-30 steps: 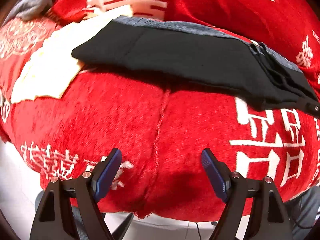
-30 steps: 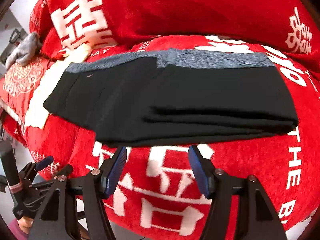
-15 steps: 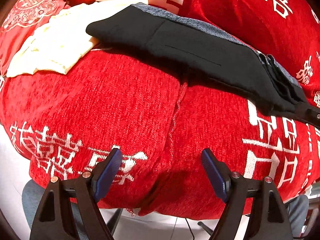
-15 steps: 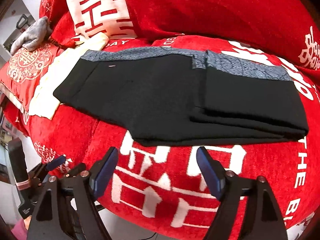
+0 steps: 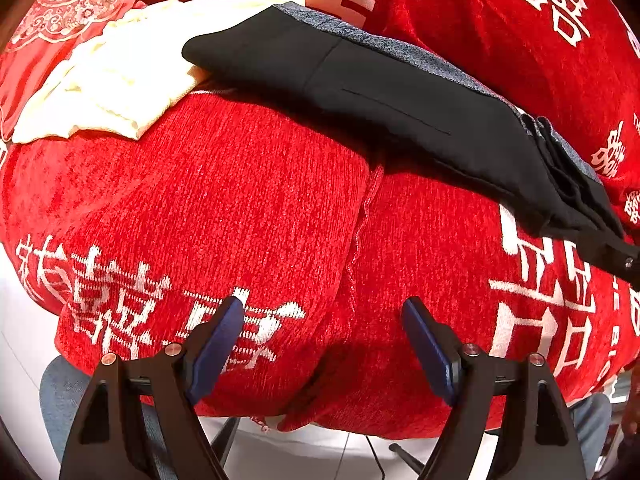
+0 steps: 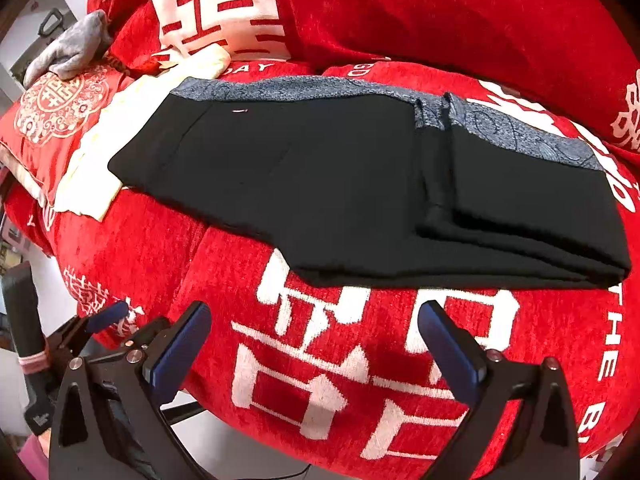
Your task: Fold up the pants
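Black pants (image 6: 340, 184) with a grey-blue patterned band along the far edge lie folded on a red sofa cover (image 6: 360, 360); the right end is doubled into a thicker stack. In the left wrist view the same pants (image 5: 392, 96) stretch across the upper right. My right gripper (image 6: 316, 320) hovers in front of the pants over the cover, its jaws opening wide with nothing between them. My left gripper (image 5: 322, 312) stands open over bare red cover, well short of the pants and holding nothing.
A cream cloth (image 5: 108, 76) lies under the left end of the pants, also seen as the cream cloth (image 6: 100, 164). A grey garment (image 6: 72, 48) rests on a red cushion at far left. White floor (image 5: 320, 456) shows past the sofa's front edge. My left gripper tip (image 6: 106, 314) shows at lower left.
My right gripper's jaws have spread wider and it has drawn back from the pants. The left wrist view has shifted so the pants sit farther right and higher.
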`<state>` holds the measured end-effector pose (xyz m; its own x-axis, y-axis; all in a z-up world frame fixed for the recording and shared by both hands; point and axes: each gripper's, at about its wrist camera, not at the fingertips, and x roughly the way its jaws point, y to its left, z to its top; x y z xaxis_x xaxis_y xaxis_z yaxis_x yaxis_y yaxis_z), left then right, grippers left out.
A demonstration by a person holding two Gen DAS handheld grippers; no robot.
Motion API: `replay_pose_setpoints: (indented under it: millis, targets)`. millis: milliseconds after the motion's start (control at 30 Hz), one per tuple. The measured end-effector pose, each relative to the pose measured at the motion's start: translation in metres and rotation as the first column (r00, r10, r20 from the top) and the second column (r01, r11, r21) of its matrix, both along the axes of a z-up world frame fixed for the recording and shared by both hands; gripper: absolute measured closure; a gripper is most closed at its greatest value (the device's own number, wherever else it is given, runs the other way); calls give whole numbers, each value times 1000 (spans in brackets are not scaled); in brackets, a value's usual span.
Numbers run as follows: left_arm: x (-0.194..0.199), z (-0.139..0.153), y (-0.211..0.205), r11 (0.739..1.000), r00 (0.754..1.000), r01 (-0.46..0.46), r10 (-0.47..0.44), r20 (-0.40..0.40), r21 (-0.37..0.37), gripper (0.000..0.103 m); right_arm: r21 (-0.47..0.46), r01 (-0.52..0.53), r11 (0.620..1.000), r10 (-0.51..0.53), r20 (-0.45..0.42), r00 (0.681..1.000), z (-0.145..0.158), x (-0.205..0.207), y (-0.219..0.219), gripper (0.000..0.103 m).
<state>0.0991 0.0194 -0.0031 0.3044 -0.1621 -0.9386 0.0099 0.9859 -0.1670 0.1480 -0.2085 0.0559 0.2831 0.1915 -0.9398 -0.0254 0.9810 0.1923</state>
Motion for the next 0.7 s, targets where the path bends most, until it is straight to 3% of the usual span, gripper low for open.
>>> replay_pose_setpoints:
  millis: [600,700]
  targets:
    - [37,9,48,997,997,-70,70,-26,13,20,72,101,992,-97,-52,994,-21,-9,-30,0]
    - [51,14,60,995,995,-98,98,-20,-12,20,74,117,990,-112,-59,992,-26,-12,-37,0]
